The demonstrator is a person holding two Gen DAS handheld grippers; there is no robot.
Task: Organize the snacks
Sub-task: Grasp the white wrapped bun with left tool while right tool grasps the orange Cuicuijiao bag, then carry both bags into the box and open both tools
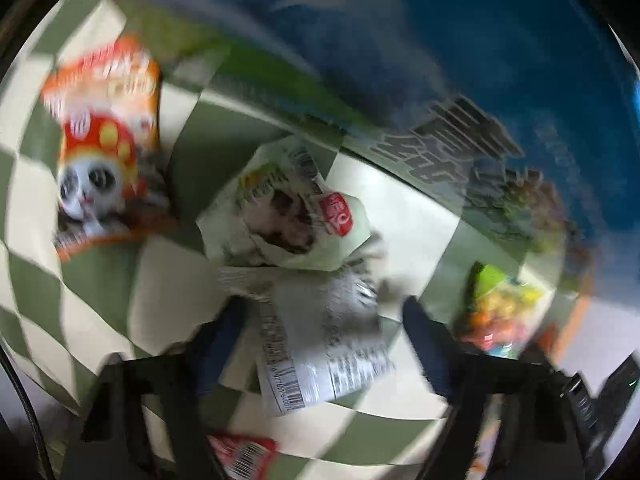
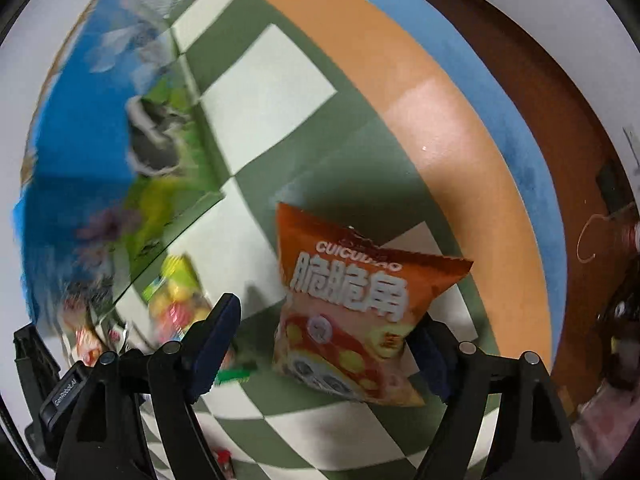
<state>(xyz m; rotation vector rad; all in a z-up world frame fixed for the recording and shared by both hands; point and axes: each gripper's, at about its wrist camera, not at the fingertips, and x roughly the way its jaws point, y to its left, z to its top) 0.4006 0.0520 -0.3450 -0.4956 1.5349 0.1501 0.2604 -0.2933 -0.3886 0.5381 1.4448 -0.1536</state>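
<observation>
In the blurred left wrist view my left gripper (image 1: 320, 336) is open, its jaws wide on either side of a pale green snack packet (image 1: 324, 344) with a barcode; contact cannot be told. A second pale green packet (image 1: 292, 212) lies just beyond it. An orange snack bag (image 1: 104, 144) with a panda face lies to the far left. In the right wrist view my right gripper (image 2: 328, 340) is open around an orange CUICUIJIAO chip bag (image 2: 352, 312), which stands tilted between the fingers, against the right fingertip (image 2: 428, 356).
A blue printed box (image 1: 460, 60) stands behind the snacks and shows at the left in the right wrist view (image 2: 80, 140). A bag of colourful candy (image 1: 500, 304) lies at its foot. A red packet (image 1: 240, 452) lies under the left gripper. All rest on a green-and-white checkered cloth (image 2: 264, 92).
</observation>
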